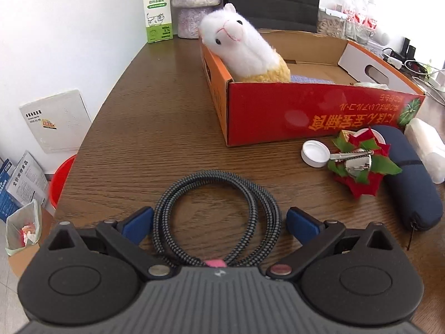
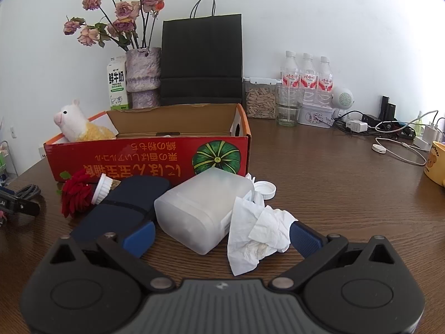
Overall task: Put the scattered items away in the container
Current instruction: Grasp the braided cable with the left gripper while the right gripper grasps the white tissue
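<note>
Our left gripper stood spread wide, its blue pads on either side of a coiled braided cable that lay flat on the wood-grain table; the pads sat just beside the coil, and we could not tell whether they touched it. Ahead and to the right of that gripper lay a white cap, a red fabric flower with a metal clip, and a dark blue soft pouch, oblong with a zipper. Beyond them stood the red cardboard box, open-topped, with a fluffy white and yellow plush alpaca leaning in its far-left corner and some bluish cloth beside it. A milk carton stood farther back.

Our right gripper was likewise spread, gripping nothing. Between its blue pads lay a frosted translucent plastic jug on its side and a crumpled white tissue, the tissue overlapping the right pad. The jug's ribbed white lid lay just behind it. Farther back, a clear canister held pale seeds beside an empty glass, and a textured vase held dried roses.
</note>
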Action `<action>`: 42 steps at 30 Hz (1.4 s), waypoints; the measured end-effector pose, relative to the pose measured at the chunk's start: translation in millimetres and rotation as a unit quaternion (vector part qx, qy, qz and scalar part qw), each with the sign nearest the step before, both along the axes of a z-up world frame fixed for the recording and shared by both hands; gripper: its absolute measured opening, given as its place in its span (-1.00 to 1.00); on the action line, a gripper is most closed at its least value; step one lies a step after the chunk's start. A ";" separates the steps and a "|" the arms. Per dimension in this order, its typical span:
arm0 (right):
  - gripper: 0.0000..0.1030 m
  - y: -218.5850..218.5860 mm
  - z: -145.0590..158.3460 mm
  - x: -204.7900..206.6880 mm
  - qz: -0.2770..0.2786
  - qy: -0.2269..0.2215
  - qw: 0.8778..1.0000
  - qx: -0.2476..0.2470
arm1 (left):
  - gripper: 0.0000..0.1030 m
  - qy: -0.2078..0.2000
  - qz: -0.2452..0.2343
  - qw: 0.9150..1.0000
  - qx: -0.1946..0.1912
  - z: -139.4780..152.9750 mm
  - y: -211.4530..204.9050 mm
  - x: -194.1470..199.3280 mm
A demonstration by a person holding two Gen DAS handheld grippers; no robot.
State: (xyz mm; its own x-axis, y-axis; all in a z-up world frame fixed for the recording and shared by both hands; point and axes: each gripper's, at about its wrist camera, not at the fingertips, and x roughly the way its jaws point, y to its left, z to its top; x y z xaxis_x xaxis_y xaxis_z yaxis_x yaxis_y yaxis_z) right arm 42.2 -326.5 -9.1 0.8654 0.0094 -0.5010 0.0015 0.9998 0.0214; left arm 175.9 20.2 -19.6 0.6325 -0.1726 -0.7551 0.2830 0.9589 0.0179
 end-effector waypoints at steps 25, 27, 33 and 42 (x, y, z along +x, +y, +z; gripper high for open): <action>0.95 -35.2 6.9 -1.4 -0.014 0.004 1.000 0.000 | 0.74 -0.107 0.055 0.989 -0.084 33.6 4.7 -60.4; 0.82 -43.1 6.2 3.1 -0.012 0.012 1.000 0.010 | 0.75 -0.109 0.057 0.988 -0.089 34.9 5.6 -62.4; 0.60 -52.2 -3.1 20.8 0.024 0.047 0.998 0.018 | 0.75 -0.107 0.056 0.988 -0.094 34.2 6.9 -67.4; -0.59 -45.7 -4.4 12.7 0.044 0.037 0.998 0.016 | 0.75 -0.112 0.057 0.987 -0.098 34.0 9.5 -73.1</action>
State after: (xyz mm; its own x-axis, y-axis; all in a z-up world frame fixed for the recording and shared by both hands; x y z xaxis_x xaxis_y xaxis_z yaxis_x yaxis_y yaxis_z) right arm 54.9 -372.3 -13.5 0.8215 0.1010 -0.5612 -0.0839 0.9949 0.0562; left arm 102.8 29.6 14.4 0.8039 -0.2199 -0.5526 0.1830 0.9755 -0.1220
